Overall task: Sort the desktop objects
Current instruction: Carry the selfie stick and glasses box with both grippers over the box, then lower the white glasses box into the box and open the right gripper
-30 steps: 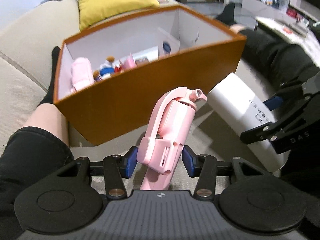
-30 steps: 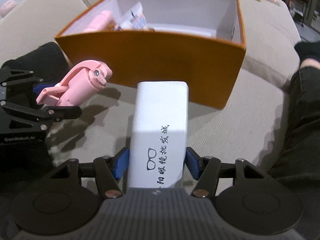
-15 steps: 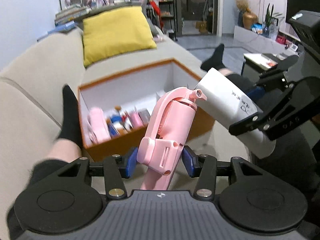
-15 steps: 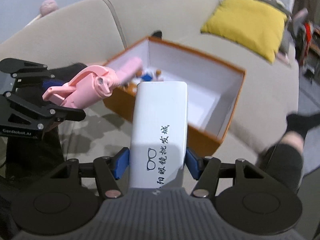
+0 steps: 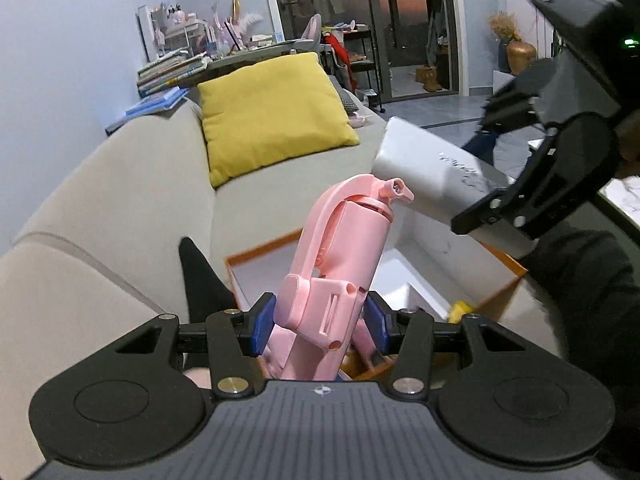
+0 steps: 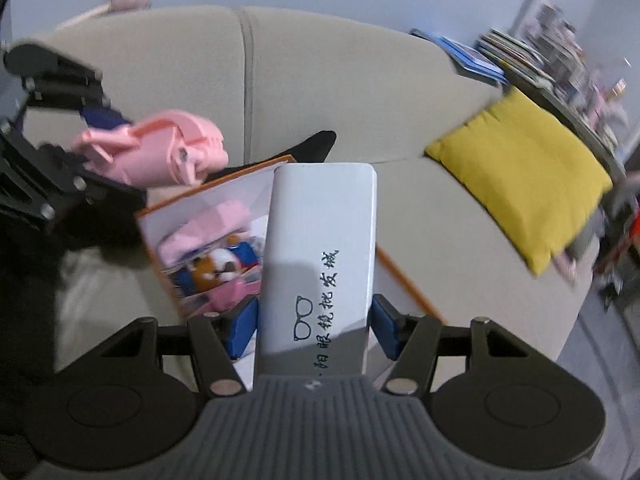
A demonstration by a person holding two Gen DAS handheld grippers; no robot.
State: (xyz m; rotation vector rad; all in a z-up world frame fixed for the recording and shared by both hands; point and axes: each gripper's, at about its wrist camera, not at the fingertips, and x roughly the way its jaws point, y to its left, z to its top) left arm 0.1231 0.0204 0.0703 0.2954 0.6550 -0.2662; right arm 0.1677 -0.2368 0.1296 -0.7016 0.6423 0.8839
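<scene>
The left hand-held gripper (image 5: pixel 320 322) pinches a pink plastic gadget (image 5: pixel 340 264) at its blocky middle; the right hand-held gripper (image 6: pixel 316 326) clamps a white glasses case (image 6: pixel 320 248) across its flat sides. Both hang over the orange box (image 6: pixel 158 236) on the sofa (image 6: pixel 320 92); both look light, stiff and smooth

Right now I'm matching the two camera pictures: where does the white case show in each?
Left wrist view: the white case is upper right, shut in the right gripper.
Right wrist view: centre, running up from the bottom, above the orange box.
Shared landmark: the yellow cushion.
</scene>
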